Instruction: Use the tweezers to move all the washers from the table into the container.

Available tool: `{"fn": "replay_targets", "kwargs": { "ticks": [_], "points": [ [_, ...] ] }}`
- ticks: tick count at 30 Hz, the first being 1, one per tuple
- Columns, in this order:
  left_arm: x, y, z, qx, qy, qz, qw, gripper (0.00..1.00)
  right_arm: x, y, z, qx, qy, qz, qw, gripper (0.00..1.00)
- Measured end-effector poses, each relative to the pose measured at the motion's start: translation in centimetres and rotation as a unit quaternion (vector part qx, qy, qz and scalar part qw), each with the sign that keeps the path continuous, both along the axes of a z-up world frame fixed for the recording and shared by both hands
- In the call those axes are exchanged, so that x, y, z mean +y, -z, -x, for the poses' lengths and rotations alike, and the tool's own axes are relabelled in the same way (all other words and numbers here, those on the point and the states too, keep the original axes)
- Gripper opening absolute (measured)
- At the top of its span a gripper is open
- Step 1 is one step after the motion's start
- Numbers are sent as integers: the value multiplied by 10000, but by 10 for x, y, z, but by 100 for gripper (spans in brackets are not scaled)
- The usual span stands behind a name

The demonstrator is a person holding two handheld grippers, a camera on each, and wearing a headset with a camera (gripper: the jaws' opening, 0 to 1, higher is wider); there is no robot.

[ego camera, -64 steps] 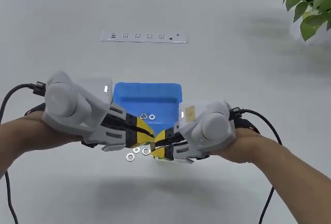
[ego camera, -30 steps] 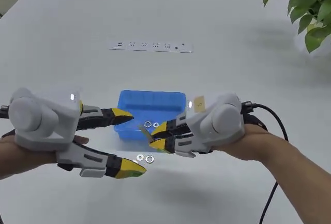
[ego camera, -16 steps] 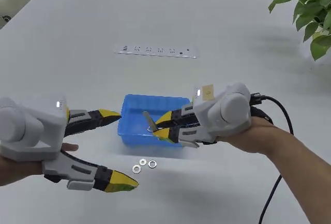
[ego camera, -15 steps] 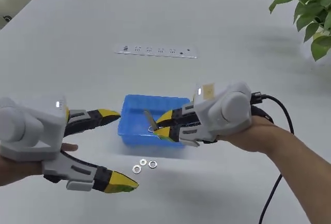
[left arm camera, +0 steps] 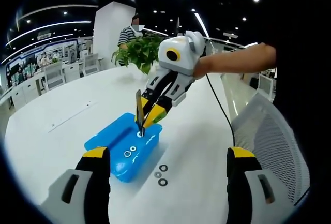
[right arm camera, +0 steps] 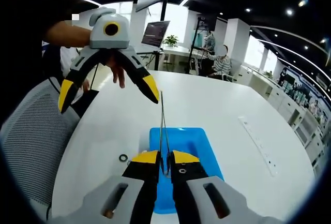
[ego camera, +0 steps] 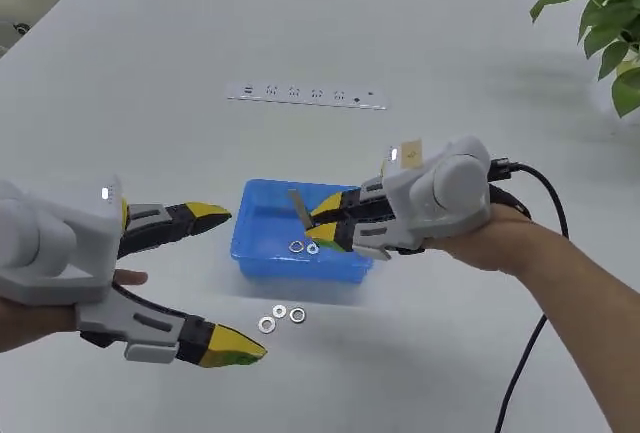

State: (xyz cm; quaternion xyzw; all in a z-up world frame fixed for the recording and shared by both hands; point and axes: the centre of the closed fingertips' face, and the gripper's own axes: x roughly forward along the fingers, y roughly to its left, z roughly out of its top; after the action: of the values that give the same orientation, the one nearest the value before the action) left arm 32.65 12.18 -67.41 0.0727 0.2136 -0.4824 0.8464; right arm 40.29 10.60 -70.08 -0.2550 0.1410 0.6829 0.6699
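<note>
A blue container (ego camera: pixel 262 215) sits mid-table with two washers (ego camera: pixel 304 247) inside it. Three more washers (ego camera: pixel 281 317) lie on the table just in front of it, also seen as washers (left arm camera: pixel 161 174). My right gripper (ego camera: pixel 322 223) is shut on the metal tweezers (ego camera: pixel 301 205), whose tips hang over the container (left arm camera: pixel 111 138). In the right gripper view the tweezers (right arm camera: pixel 162 123) stick out between the closed jaws above the container (right arm camera: pixel 194 146). My left gripper (ego camera: pixel 225 283) is open wide and holds nothing, left of the container and the loose washers.
A white power strip (ego camera: pixel 305 95) lies further back on the table. A potted plant (ego camera: pixel 600 13) stands at the far right corner. A cable (ego camera: pixel 535 253) trails from the right gripper. Chairs and people are beyond the table.
The left gripper opened and drew back to the left. The right gripper lifted the tweezers from beside the loose washers to over the container. The loose washers stayed put.
</note>
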Motion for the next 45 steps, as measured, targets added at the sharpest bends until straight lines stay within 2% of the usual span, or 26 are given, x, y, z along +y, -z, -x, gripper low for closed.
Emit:
{"fn": "replay_targets", "kwargs": {
  "ticks": [14, 31, 38, 45],
  "points": [
    [4, 2, -6, -7, -28, -42, 10000, 99, 2, 15, -18, 61, 48, 5, 10000, 9],
    [7, 1, -28, -35, -16, -56, 10000, 97, 5, 36, -32, 167, 52, 25, 9998, 9],
    [5, 4, -36, -30, 23, -92, 10000, 89, 4, 42, -34, 224, 59, 45, 9997, 9],
    [2, 5, -51, -90, 66, -154, 9998, 76, 4, 45, -35, 265, 68, 44, 9996, 9]
  ]
}}
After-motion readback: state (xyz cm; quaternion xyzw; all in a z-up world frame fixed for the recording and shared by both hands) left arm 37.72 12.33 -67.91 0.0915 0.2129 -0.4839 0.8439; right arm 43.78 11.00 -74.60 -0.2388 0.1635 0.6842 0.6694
